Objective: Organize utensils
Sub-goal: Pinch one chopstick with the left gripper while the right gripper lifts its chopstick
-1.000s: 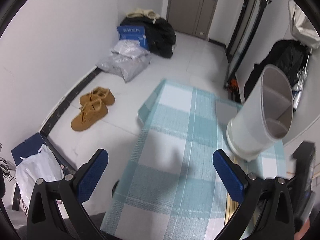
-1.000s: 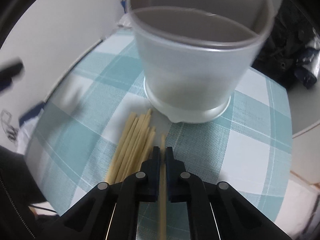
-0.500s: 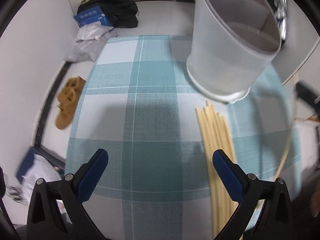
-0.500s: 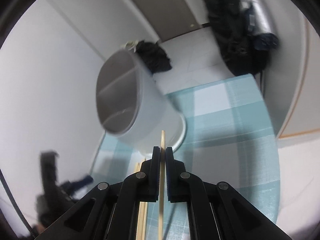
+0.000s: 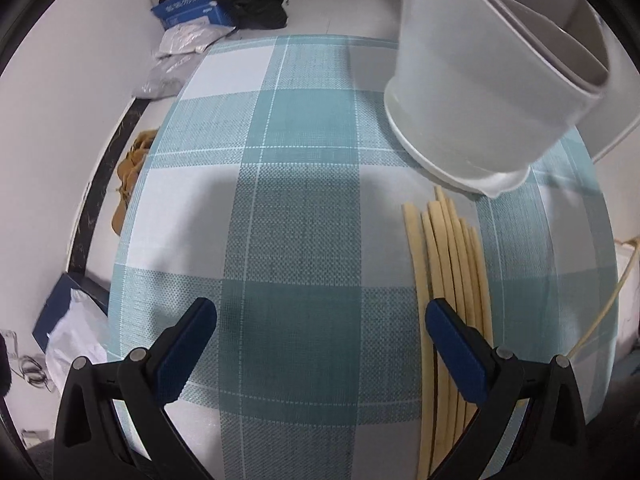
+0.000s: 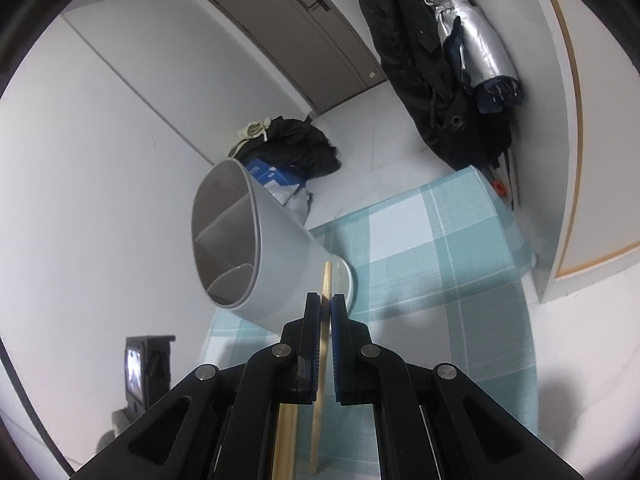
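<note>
- Our right gripper (image 6: 325,300) has its blue-padded jaws pinched tight on a single chopstick (image 6: 326,280), a slim, pale wooden stick with a blunt, squared tip poking up just past the fingertips.
- That held chopstick runs straight down between the jaws and on below them; its lower end shows against the teal-and-white checked tablecloth (image 6: 432,248).
- A second pale stick shows beneath the right gripper's body, only partly visible.
- Behind the chopstick tip we see the utensil holder (image 6: 256,252), a white, smooth-walled plastic cup with a greyish inside split by a divider into compartments; it stands on the cloth on a wider rounded foot.
- From the right wrist view the chopstick tip overlaps the holder's outer wall; whether they touch we cannot tell.
- Our left gripper (image 5: 320,328) hangs over the cloth with its blue pads spread wide and nothing between them.
- Just beside its right finger lies the bundle of chopsticks (image 5: 452,264): several long cream-coloured sticks lying side by side on the cloth, tips fanned slightly and pointing at the holder's base.
- In the left wrist view the utensil holder (image 5: 480,80) sits at the far right of the tablecloth (image 5: 300,160), its foot just beyond the bundle's tips, close but apart.
</note>
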A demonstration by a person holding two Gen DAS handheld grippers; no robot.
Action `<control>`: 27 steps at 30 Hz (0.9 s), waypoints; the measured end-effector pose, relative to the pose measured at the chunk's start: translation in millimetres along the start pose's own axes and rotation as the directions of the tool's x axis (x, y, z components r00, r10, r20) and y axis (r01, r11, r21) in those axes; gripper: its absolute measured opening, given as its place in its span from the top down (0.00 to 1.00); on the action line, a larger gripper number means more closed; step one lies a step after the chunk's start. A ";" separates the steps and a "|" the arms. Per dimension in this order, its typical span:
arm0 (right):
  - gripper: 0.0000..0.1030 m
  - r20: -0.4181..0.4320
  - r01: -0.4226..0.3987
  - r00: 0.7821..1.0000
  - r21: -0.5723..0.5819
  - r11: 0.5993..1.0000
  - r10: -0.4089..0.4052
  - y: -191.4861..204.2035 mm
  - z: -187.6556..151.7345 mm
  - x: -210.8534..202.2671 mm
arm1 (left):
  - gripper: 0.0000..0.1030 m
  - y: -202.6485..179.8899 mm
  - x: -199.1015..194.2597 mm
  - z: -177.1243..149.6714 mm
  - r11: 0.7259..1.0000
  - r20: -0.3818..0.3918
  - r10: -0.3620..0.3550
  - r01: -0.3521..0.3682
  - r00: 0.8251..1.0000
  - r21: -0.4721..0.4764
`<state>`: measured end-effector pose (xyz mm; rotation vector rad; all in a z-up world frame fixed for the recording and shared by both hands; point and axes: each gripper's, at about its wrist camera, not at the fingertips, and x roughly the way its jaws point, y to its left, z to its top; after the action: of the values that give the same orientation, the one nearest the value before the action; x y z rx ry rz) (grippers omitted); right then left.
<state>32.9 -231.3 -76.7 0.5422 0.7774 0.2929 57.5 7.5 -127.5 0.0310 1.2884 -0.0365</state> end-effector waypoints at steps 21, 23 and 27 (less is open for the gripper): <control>0.96 0.019 0.027 0.999 -0.045 0.999 -0.026 5.6 -2.5 -6.1 | 0.97 -24.6 2.4 24.6 0.997 0.061 -0.070 0.068 0.996 0.045; 0.96 0.027 0.028 0.999 -0.065 0.998 -0.026 10.0 -3.2 -7.7 | 0.98 -25.1 -1.1 25.3 0.996 0.077 -0.078 0.075 0.994 0.046; 0.96 0.057 0.014 0.998 -0.118 0.993 -0.008 19.3 -2.0 -17.1 | 0.98 -14.1 -15.3 22.0 0.995 0.178 -0.093 0.099 0.980 -0.025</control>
<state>18.7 -222.2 -57.0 0.4322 0.7038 0.3106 73.8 -7.4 -106.7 -0.0625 1.1121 -0.0987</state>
